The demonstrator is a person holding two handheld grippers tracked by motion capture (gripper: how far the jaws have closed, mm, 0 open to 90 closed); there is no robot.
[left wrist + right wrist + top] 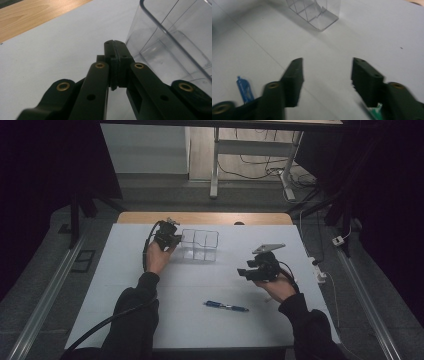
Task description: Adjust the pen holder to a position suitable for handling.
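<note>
Black left gripper (167,236) and right gripper (260,268): matte fingers (117,53) with brass-ringed pivots and small screw holes; a thick black cable (107,322) trails from the left; dark long sleeves (132,315) on both arms.

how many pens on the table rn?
2, maybe more hidden. A blue pen lies on the white table near the front edge, between the forearms. A green tip peeks out beside the right gripper, likely a second pen.
</note>
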